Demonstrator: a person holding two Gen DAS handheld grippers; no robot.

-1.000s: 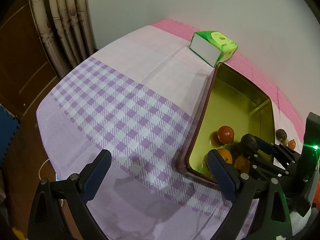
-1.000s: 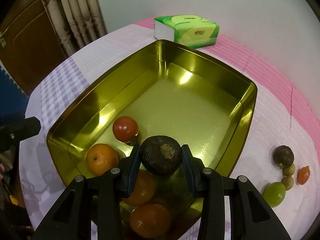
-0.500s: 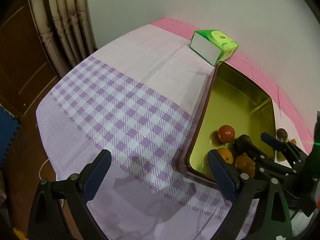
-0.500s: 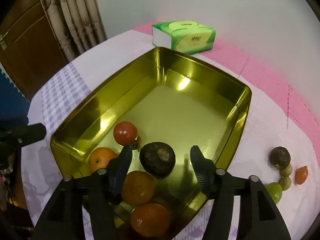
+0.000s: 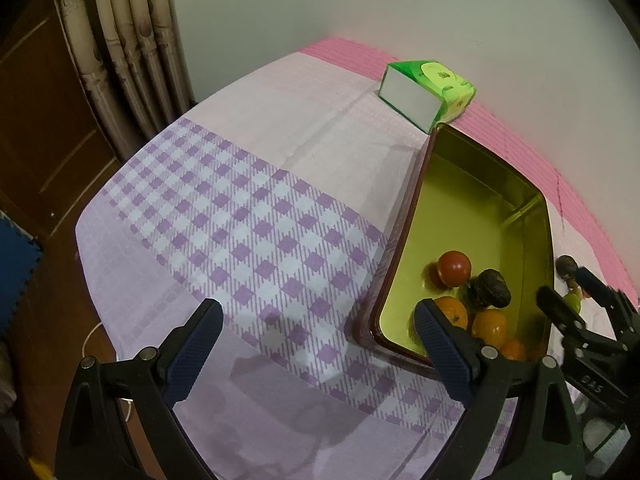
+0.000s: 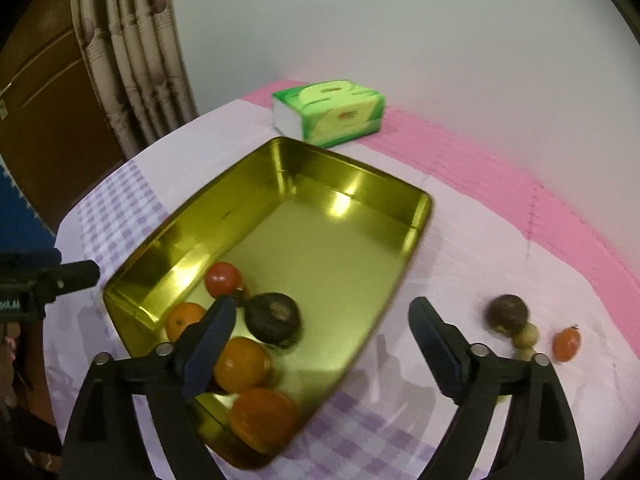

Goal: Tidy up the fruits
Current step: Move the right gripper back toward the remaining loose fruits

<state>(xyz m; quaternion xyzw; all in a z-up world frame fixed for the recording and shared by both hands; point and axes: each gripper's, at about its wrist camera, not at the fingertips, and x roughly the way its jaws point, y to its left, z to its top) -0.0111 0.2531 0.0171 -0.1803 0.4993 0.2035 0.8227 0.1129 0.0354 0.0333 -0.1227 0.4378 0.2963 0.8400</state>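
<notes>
right wrist view: claw (image 6: 320, 344) hides green fruit.

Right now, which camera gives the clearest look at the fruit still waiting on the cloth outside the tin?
The right wrist view: the dark fruit, pale ones and small orange one lie in the open. In the left wrist view the right tongs cover most of them.

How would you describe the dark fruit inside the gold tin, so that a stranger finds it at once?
Look in the gold tin near the green tissue pack. At its near end lies a cluster of fruit, and the dark fruit sits there beside the red tomato. It alone is blackish brown and wrinkled; its neighbours are smooth orange or red.
</notes>
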